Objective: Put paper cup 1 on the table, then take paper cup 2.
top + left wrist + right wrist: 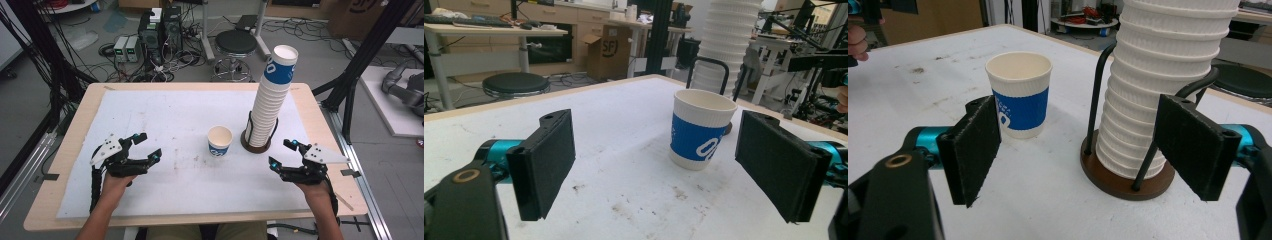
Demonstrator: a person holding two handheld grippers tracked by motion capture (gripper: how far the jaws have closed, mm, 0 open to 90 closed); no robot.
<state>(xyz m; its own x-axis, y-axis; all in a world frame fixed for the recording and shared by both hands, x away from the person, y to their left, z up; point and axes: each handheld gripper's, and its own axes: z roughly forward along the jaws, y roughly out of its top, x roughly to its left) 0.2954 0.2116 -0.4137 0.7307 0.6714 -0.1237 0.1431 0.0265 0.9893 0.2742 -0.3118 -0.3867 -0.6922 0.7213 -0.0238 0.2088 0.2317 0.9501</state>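
Both tools hang released and empty, left tool (143,148) and right tool (282,153) flanking the single cup (219,140) standing mid-desk just beside the tall stack (270,100), so a careless swing could topple that leaning tower.

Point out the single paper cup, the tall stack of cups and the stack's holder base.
single paper cup (220,142), high view, on its blue band.
stack of cups (270,105), high view, on the white ribbed middle.
holder base (1113,183), right gripper view, on the brown disc's front rim.
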